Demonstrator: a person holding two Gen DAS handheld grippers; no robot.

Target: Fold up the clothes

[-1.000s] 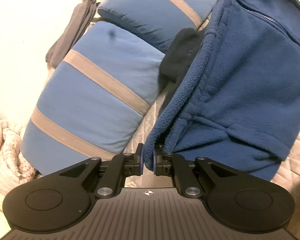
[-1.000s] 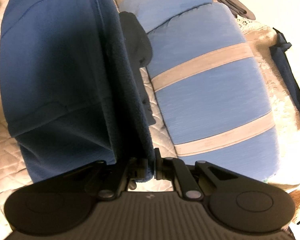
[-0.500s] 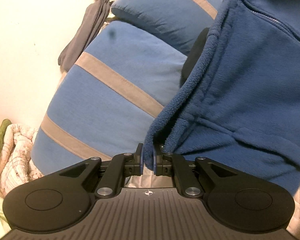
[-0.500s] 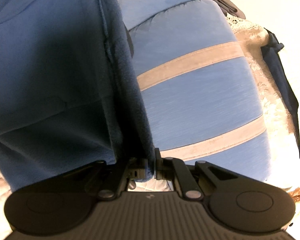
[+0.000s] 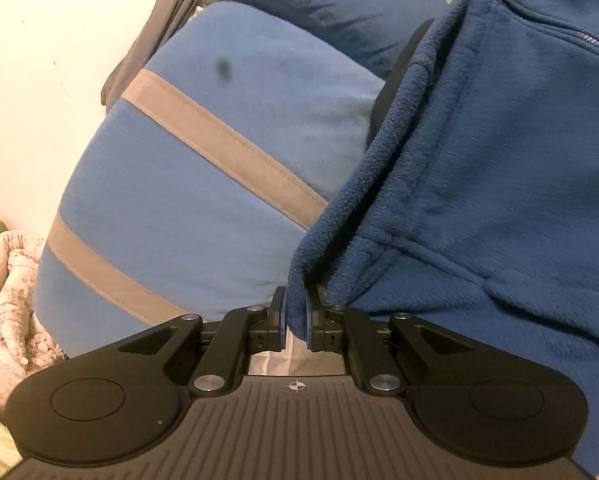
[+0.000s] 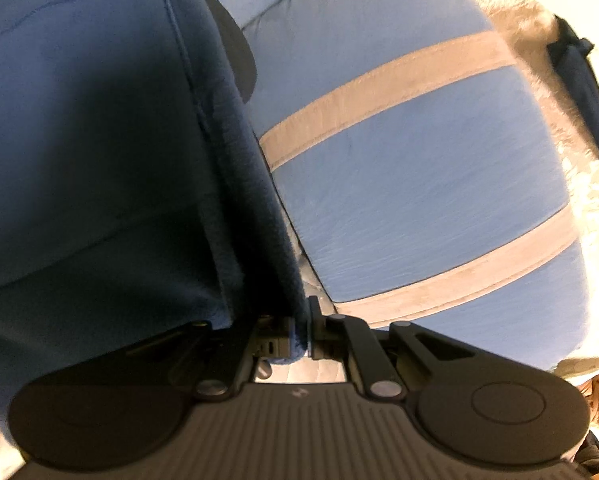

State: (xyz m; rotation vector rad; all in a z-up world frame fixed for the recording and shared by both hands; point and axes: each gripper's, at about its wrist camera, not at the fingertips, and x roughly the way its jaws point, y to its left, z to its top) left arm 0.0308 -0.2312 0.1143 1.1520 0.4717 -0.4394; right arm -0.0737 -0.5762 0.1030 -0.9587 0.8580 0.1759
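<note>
A dark blue fleece jacket (image 5: 499, 184) with a zip fills the right of the left wrist view. My left gripper (image 5: 295, 320) is shut on its fuzzy edge, which hangs out between the pads. In the right wrist view the same fleece jacket (image 6: 91, 152) covers the left half, in shadow. There my right gripper (image 6: 297, 338) is shut on another part of the edge, a tuft of fleece showing between the fingers. The jacket drapes between the two grippers over the bed.
A blue pillow with tan stripes (image 5: 203, 184) lies close beyond the grippers, also the pillow (image 6: 419, 184) on the right. A second striped pillow (image 5: 319, 4) lies behind. Grey garment (image 5: 155, 44) hangs by the pale wall. A pink-white blanket (image 5: 7, 304) sits lower left. Dark black cloth (image 6: 235, 56) peeks out behind the jacket.
Both grippers have sunk and moved closer to the striped pillow with the jacket still held. The pillow looms larger, and the quilted bed surface has mostly dropped out of view.
</note>
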